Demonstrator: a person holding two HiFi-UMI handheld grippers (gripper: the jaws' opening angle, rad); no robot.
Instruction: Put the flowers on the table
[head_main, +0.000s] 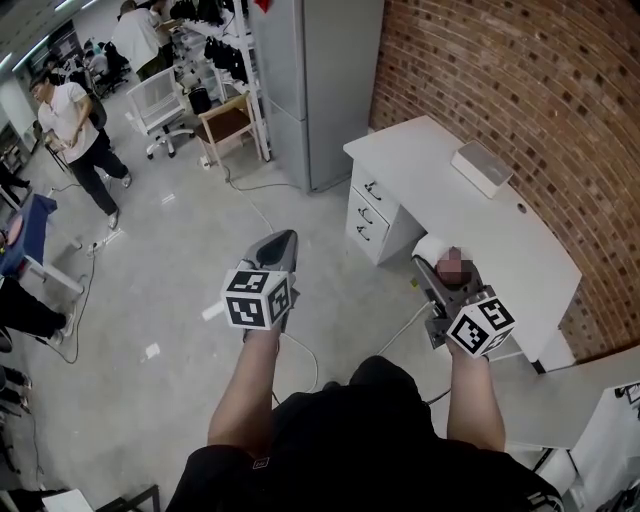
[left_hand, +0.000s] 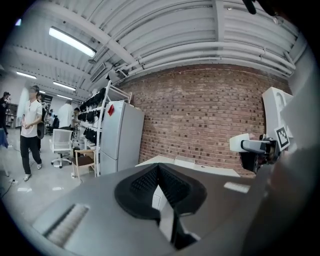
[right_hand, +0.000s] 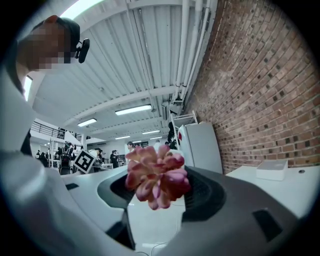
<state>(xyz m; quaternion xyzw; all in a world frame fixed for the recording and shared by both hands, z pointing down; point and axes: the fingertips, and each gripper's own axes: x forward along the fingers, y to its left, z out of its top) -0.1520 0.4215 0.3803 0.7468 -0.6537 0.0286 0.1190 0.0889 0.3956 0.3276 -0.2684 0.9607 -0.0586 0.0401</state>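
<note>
A pink flower (right_hand: 156, 174) with fleshy petals sits between the jaws of my right gripper (right_hand: 159, 196), which is shut on it. In the head view the same gripper (head_main: 436, 264) holds it in a small white pot (head_main: 431, 247) over the floor, just in front of the white table (head_main: 520, 245). The flower itself is hard to make out there. My left gripper (head_main: 283, 243) hangs over the open floor to the left. Its jaws meet at the tip with nothing between them, as the left gripper view (left_hand: 159, 171) also shows.
On the table lies a white box (head_main: 482, 166), and a drawer unit (head_main: 372, 214) stands under its near end. A brick wall (head_main: 520, 90) runs behind it, and a grey cabinet (head_main: 322, 80) stands at the back. People (head_main: 78, 130) and chairs (head_main: 160, 100) are far left. Cables lie on the floor.
</note>
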